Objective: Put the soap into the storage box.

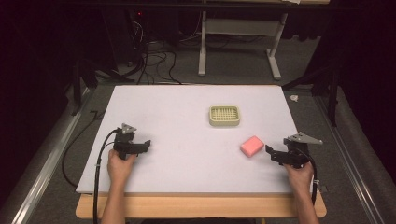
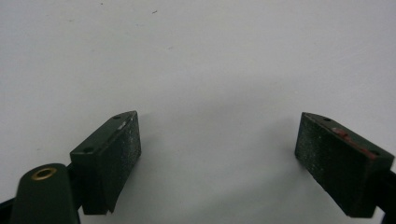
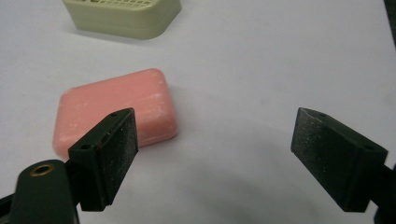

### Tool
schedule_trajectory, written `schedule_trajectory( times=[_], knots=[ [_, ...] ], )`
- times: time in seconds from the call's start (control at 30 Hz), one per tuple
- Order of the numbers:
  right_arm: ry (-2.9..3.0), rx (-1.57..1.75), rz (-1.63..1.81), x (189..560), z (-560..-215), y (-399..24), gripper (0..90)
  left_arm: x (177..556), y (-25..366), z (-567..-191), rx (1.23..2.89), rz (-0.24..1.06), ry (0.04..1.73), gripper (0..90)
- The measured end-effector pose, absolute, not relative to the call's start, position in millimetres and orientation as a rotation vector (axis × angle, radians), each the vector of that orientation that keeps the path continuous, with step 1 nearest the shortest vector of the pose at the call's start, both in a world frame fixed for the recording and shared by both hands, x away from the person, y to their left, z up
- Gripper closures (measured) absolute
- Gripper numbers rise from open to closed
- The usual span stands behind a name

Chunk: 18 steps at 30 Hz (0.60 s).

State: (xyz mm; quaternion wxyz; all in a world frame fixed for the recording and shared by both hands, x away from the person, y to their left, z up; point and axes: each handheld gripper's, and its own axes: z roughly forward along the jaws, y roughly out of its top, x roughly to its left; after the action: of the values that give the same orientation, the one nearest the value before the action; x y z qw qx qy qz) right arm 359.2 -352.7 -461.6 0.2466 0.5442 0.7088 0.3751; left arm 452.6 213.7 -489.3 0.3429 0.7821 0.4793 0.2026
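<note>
A pink bar of soap [image 1: 251,146] lies flat on the white table top [image 1: 187,135], right of centre. Behind it stands a pale green soap dish [image 1: 224,115] with a slotted grid top. My right gripper [image 1: 271,152] rests low near the right edge, open, its jaws just short of the soap. In the right gripper view the soap [image 3: 116,109] lies behind the left jaw and the dish [image 3: 123,16] is at the top; the right gripper [image 3: 215,156] holds nothing. My left gripper [image 1: 147,145] sits at the table's left, open and empty, with bare table between the jaws [image 2: 217,156].
The white board rests on a wooden table whose front edge [image 1: 201,205] shows below. Cables [image 1: 95,172] trail off the left side. Beyond the far edge stand a grey frame's legs [image 1: 201,46] and tangled wires on the floor.
</note>
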Motion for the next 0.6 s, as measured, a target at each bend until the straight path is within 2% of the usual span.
schedule_trajectory(
  times=[0.6],
  knots=[
    [2.004, 1.408, 1.072, 350, -467, -333, 12.2, 452, 213, -489, 2.033, 0.53, 1.246, 14.8]
  ],
)
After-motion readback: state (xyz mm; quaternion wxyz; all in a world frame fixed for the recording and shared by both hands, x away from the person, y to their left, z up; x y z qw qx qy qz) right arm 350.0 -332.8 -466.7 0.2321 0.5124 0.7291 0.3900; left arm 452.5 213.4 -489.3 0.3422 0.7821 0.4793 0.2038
